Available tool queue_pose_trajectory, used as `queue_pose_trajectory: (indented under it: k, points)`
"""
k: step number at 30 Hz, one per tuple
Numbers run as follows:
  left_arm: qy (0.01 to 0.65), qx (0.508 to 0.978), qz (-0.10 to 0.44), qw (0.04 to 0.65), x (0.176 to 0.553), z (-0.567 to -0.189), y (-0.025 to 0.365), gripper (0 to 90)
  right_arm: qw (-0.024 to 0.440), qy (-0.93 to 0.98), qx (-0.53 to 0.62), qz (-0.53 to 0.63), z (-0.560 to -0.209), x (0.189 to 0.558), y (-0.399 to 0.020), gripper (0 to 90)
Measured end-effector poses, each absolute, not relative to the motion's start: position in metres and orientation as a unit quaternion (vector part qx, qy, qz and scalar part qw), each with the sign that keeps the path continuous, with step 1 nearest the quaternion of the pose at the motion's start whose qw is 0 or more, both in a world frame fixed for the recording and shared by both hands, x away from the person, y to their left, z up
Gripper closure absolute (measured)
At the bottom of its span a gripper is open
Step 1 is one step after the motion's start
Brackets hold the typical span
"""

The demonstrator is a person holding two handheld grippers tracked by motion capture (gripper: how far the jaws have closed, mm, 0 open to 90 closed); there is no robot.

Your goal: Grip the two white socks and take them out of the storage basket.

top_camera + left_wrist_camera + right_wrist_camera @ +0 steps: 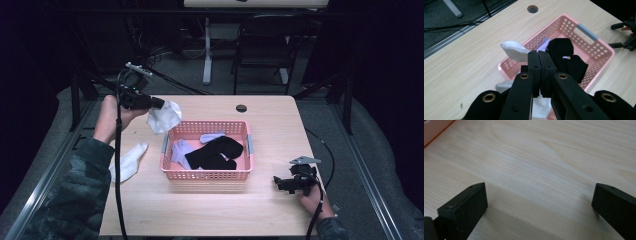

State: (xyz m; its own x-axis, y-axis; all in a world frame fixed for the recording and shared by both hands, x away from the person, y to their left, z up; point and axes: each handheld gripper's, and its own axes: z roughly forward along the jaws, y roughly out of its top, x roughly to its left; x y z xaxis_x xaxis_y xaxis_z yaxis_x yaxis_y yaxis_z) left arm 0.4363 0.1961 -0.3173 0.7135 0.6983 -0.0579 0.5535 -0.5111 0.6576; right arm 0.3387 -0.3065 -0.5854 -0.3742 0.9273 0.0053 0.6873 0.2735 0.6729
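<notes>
The right tongs (pixel 279 184) rested low on the table (pixel 200 210) at the person's near right, jaws wide apart with nothing between them; the right gripper view showed bare wood under them. They lay just beside the near right corner of the basket (pixel 207 175), not touching it.

To the left of that, near the person's left sleeve, a second white sock (pixel 129 161) lay flat on the table, outside the basket and well below the left tongs.

The pink basket sat between the two tongs. In it lay a black sock (pixel 216 152) across the middle, a pale sock (pixel 181 151) against the left wall and a pale purple one (pixel 212 136) at the far side.

Farthest off, the left tongs (pixel 161 104) were raised above the table, clamped on a white sock (pixel 164 117); in the left gripper view the jaws met tight, with the sock (pixel 514 50) bulging out to one side. It hung just off the basket's far left corner, not yet over the inside.

The work looked partly done: several socks were in, one was in the air, one waited on the table. Left to do, probably: carry the held sock over the rim, release it, then fetch the last.
</notes>
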Motion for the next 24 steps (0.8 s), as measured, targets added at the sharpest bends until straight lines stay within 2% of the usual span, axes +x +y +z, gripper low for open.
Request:
queue_pose_trajectory:
  k: [7,16,24]
  points:
    - [0.39,0.85,0.116,0.335,0.433,-0.322,0.226,89.2,0.2,0.771,0.523,0.302,-0.586,0.339,-0.306,0.0]
    - [0.435,0.832,0.111,0.324,0.43,-0.348,0.269,89.2,0.2,0.772,0.523,0.301,-0.586,0.339,-0.306,0.0]
    - [0.459,0.824,0.108,0.313,0.427,-0.369,0.288,89.2,0.199,0.772,0.523,0.302,-0.586,0.339,-0.306,0.0]
